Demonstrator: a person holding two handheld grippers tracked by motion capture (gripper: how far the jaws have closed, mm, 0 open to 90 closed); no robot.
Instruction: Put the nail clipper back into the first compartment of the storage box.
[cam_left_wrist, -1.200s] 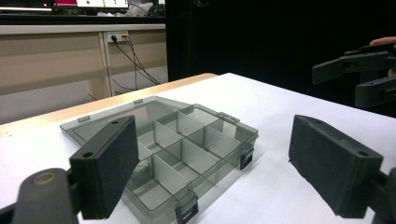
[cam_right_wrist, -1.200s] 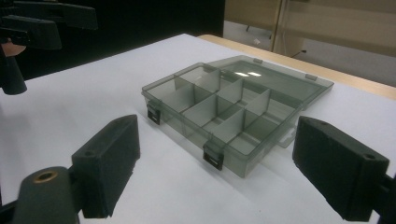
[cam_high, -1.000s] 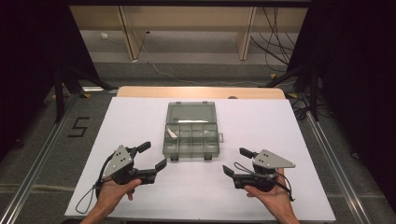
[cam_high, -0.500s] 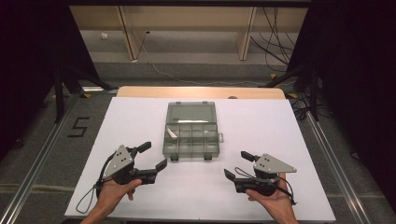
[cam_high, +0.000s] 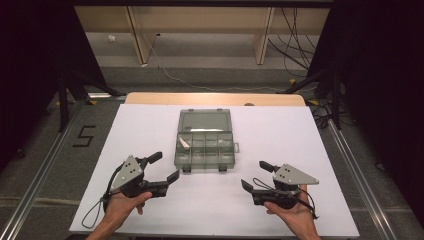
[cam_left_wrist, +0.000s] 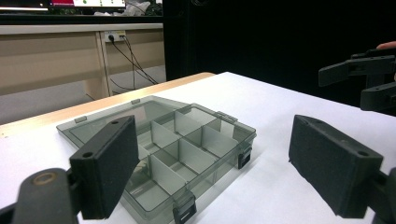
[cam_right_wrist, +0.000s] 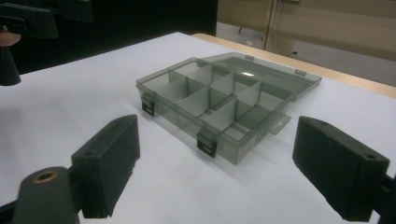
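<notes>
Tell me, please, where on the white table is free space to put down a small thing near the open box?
Bare patches lie left and right of the compartment box, out to the white table edges, and in front of it between the left gripper and right gripper. Both are open. Behind the box only a narrower strip remains.

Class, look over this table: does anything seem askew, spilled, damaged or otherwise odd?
Nothing stands out. The compartment box lies open and square on the table; both tongs, left and right, are open, apart from it.

Right gripper (cam_high: 254, 175): sits lower and nearer the table's near edge than one second ago.
Jaws: parted as before.
</notes>
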